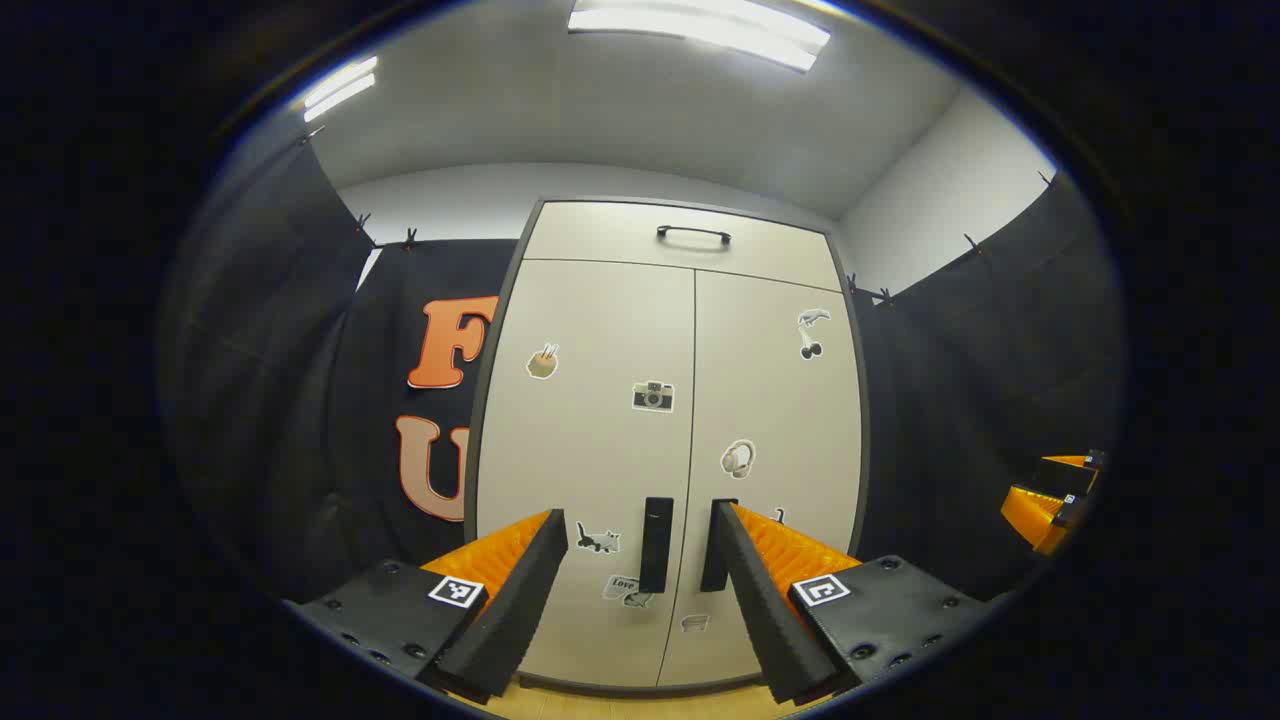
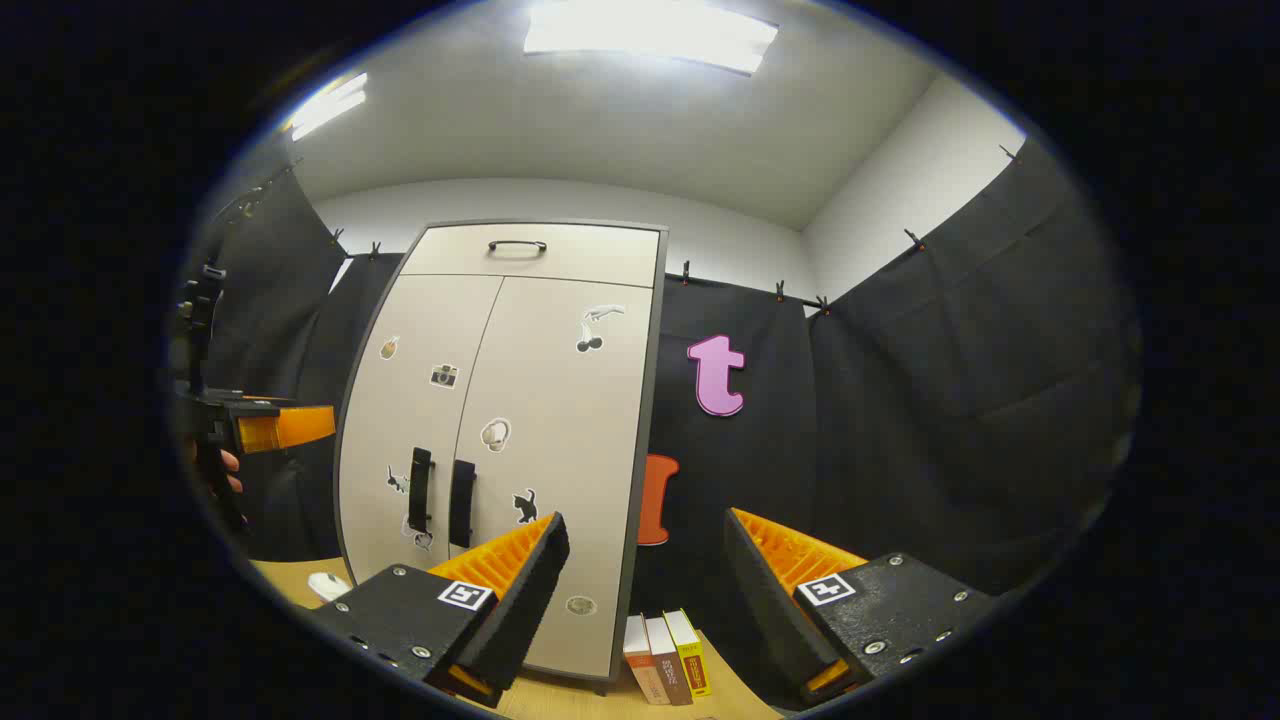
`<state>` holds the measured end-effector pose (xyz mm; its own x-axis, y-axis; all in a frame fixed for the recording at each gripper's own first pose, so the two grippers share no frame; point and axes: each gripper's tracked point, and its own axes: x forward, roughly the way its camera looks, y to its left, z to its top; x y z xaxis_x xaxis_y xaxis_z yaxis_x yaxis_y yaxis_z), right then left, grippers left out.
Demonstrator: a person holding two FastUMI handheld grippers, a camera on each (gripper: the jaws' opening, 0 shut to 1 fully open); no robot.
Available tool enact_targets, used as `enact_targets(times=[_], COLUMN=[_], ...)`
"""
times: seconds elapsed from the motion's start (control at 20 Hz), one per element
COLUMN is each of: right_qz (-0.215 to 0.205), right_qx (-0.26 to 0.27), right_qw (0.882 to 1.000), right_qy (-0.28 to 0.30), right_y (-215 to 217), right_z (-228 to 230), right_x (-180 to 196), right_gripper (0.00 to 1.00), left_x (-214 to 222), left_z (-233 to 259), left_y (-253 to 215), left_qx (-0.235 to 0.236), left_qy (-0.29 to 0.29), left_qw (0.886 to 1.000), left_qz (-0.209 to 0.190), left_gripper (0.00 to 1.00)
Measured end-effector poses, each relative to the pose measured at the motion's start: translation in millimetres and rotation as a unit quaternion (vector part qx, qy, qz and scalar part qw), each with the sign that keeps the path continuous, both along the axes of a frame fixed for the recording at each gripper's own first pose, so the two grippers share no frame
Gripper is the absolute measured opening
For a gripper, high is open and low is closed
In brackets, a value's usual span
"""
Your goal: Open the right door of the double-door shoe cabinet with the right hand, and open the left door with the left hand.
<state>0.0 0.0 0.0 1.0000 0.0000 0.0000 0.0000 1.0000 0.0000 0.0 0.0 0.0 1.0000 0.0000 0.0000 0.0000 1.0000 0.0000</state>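
Both doors of the shoe cabinet (image 1: 670,440) were closed. In the left gripper view, the left gripper (image 1: 640,545) stood wide open and empty before the left door handle (image 1: 656,545). In the right gripper view, the right gripper (image 2: 645,560) was also wide open, holding nothing, with the right door handle (image 2: 462,502) apart to its left and three books (image 2: 667,655) beside the cabinet.

I count one cream double-door shoe cabinet (image 2: 520,420), two black vertical door handles (image 1: 656,545), three upright books (image 2: 668,655) at my five o'clock.
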Motion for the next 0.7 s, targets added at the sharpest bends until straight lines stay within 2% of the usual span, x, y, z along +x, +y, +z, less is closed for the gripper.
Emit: enact_targets(times=[0.2,0.4,0.65,0.7], right_qz=[0.010,0.008,0.003,0.003], right_qx=[-0.004,0.008,-0.004,-0.004], right_qw=[1.000,1.000,1.000,0.999], right_qy=[0.009,0.018,0.028,0.032], right_y=[12.4,9.3,2.2,2.9], right_z=[-3.7,-6.3,-10.0,-12.3], right_x=[8.1,10.8,9.5,9.7], right_gripper=[0.95,0.95,0.94,0.98], left_x=[1.8,6.4,7.8,7.2], left_z=[-2.9,-2.3,-6.8,-6.9], left_y=[10.1,3.2,-2.3,-3.3], left_qx=[0.000,0.003,0.001,0.003], left_qy=[0.004,0.005,0.014,0.014], left_qw=[1.000,1.000,1.000,1.000], left_qz=[0.005,-0.010,-0.017,-0.020], left_gripper=[0.95,0.96,0.96,0.96])
